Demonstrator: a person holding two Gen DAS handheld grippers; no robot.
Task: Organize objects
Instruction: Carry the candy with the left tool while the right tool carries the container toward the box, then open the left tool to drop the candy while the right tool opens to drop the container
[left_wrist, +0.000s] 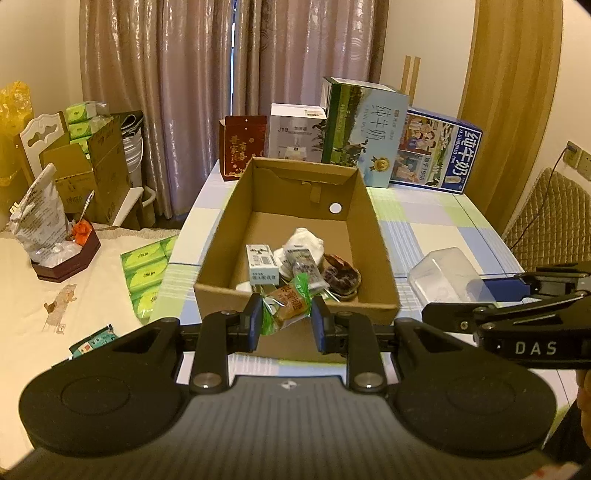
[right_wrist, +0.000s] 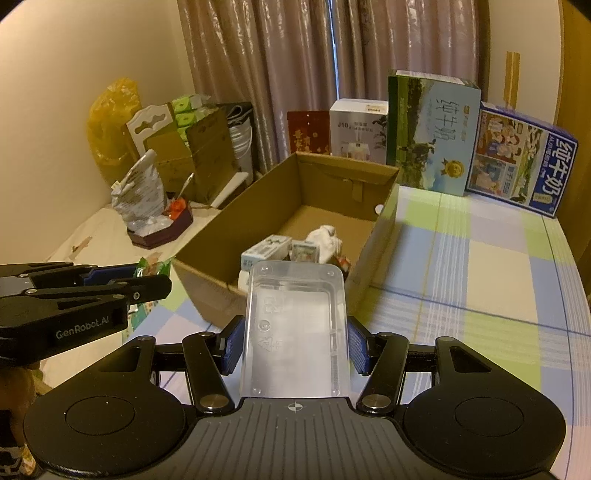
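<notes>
**Both tongs loaded at the near edge of the cardboard box**

The left gripper has its blue pads closed on a small wrapped snack, a crinkly packet in green and orange-brown, gripped from both sides and held just short of the near wall of the open cardboard box. Straight ahead of those tongs, inside the box, lies a small heap: a white carton with dark print, a printed sachet, a crumpled white cloth and a dark reddish packet, all bunched toward the near end, with the far half of the box floor bare.

The right gripper is clamped on a clear plastic container, its pads pressing the two long sides; the moulded underside faces the camera and its far end reaches over the box's near corner. From the left wrist view this gripper shows off to the right, with the container beside the box.

Beyond the box, past both tongs, stand two milk cartons, a white appliance box and a red gift box in a row before the curtains. The box sits on a checked tablecloth. To the left of the left tongs, green tissue packs lie on a cream-covered surface
</notes>
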